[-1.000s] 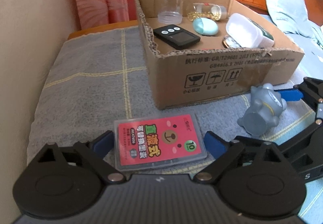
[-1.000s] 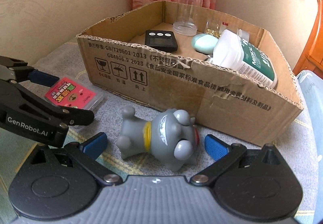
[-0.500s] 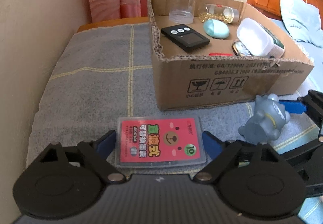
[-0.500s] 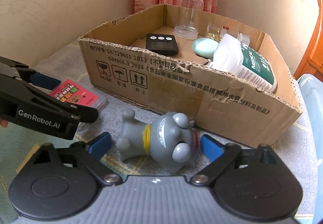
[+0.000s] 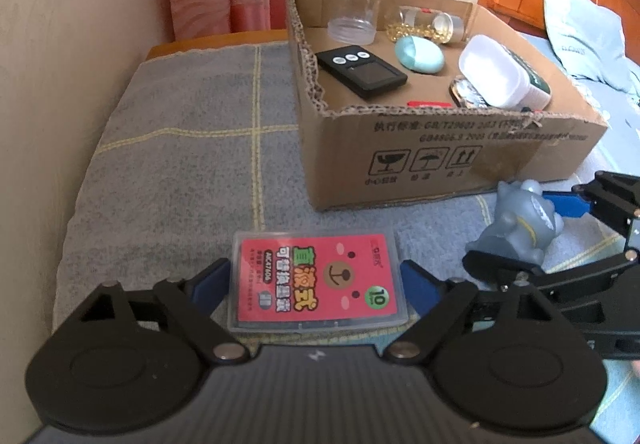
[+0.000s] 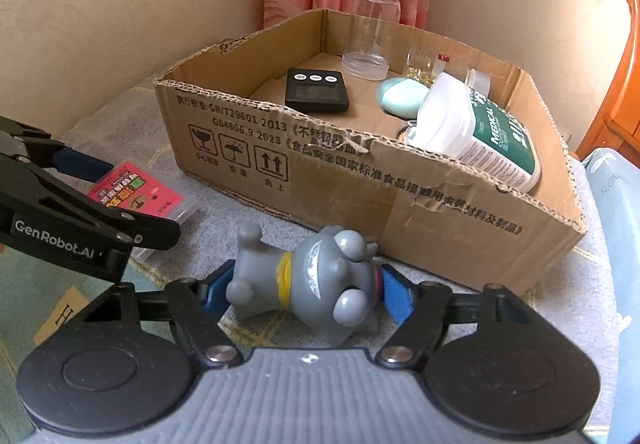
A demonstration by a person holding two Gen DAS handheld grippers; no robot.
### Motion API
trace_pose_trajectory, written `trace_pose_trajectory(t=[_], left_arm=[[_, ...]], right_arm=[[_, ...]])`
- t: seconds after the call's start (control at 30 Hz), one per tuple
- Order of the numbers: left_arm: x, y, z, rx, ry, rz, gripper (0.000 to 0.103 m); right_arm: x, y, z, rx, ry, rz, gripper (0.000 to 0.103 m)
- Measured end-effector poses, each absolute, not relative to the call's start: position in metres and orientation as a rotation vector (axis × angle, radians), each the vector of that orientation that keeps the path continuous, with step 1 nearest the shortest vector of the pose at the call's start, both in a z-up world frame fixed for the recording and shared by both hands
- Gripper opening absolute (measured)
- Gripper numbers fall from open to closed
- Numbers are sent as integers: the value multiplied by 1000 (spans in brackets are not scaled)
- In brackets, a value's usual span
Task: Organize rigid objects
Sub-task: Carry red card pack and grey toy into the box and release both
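Observation:
A clear flat case with a red bear label (image 5: 318,280) lies on the grey blanket between the pads of my left gripper (image 5: 316,286); the jaws touch or nearly touch its two sides. The case also shows in the right wrist view (image 6: 140,193). A grey toy cat (image 6: 308,280) lies on its side in front of the cardboard box (image 6: 360,179). My right gripper (image 6: 306,290) has its blue pads against the cat's two ends. The cat also shows in the left wrist view (image 5: 520,228).
The box (image 5: 440,147) holds a black timer (image 5: 360,71), a clear jar (image 5: 354,7), a teal oval thing (image 5: 418,51), a white and green bottle (image 6: 480,131) and a capsule bottle (image 5: 432,25). A wall stands left, curtains behind, a wooden headboard right.
Both grippers have closed in: the left pads now meet the red case's sides, and the right pads press the grey cat. Both cameras have risen slightly.

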State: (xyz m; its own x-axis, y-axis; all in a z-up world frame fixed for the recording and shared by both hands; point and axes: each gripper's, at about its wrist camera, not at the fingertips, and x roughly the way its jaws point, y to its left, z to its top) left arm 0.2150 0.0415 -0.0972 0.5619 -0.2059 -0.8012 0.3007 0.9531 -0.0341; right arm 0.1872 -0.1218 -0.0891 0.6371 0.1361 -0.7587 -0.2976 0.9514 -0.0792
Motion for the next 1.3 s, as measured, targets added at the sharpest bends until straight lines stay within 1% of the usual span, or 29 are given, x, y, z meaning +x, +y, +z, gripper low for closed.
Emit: trace_pose_trajectory(t=[0.3,0.6,0.8,0.97,1.0,1.1,1.17,1.23,1.3], left_arm=[[202,48,-75,123,924,-330,89],[185,42,-14,132,790,-408,89],[211,19,18,158,713,-450,89],[241,-3,15,150,694,-444,89],[245,-5,13,143,681,-431,90],[251,-10,8,134,633,-389,98],[247,-8,8,152,626,-367,99],[238,-3,8,166,613,-350,102],[228,1,8,194,594,-331,102]], right_arm=[[176,-126,-75,-216,846,290,78],[157,-134,-41,-270,822,370,78],[150,-144,-5,-292,780,408,78],[151,-150,18,-292,746,415,78],[152,-151,20,-299,741,410,78],[155,-152,24,-302,734,391,78],[160,-155,27,-286,733,385,78],[165,-158,30,-272,732,379,78],[172,-160,33,-256,733,372,78]])
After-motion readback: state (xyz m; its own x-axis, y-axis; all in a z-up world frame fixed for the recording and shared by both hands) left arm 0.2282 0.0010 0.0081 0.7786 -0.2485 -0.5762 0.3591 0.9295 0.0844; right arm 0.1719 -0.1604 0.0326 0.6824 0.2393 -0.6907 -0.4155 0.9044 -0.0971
